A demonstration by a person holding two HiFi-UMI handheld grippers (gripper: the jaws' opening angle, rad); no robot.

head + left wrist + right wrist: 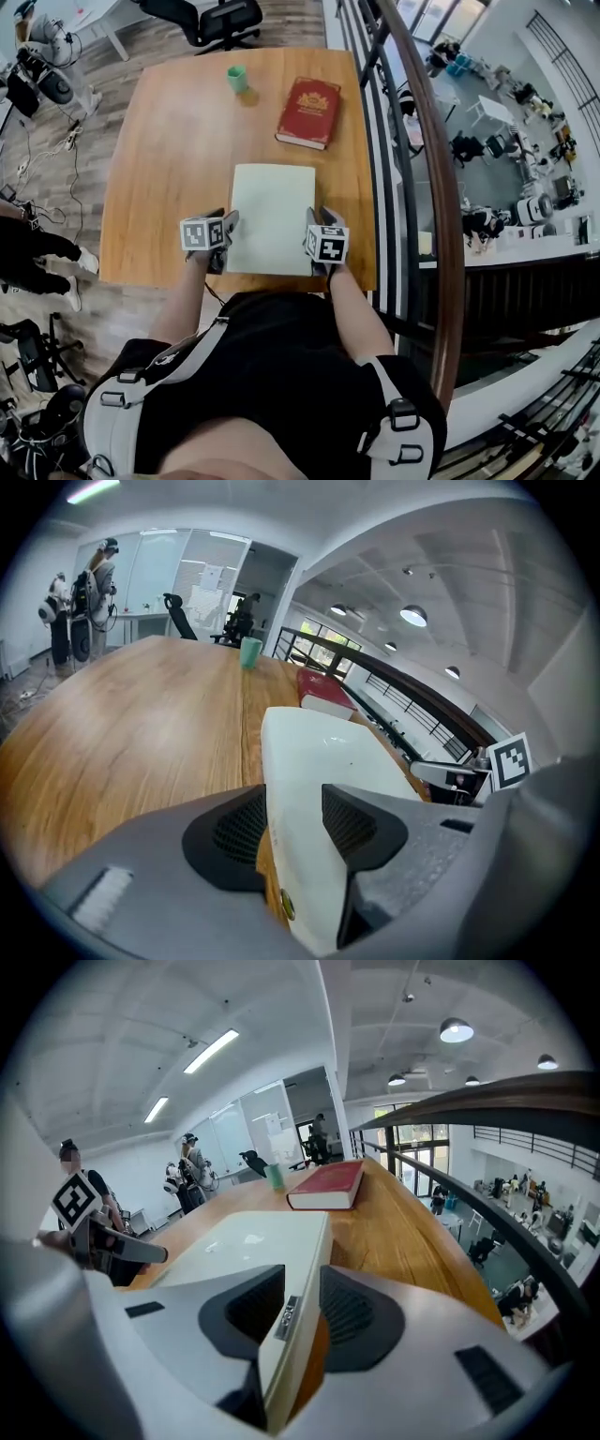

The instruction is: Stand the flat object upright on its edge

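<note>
The white slab lies flat on the wooden tabletop. It sits just on the near side of the red book, apart from it, and its end away from the book almost reaches the tabletop's near edge.

The left claw sits at the slab's left corner farthest from the red book. In the left gripper view its jaws stand apart with the slab's corner between them. A sliver of wood shows beside one pad, so they do not squeeze it.

The right claw sits at the matching right corner. In the right gripper view its jaws are spread too. The slab's edge runs between them, and bare wood shows between that edge and the right-hand pad, so the claw grips nothing.

The red book lies flat and closed, with its spine end towards the slab. A green cup stands upright beyond the book's left side, near the far edge of the tabletop. Past the book's right side a dark handrail runs along the tabletop. Office chairs stand on the floor beyond the cup.
</note>
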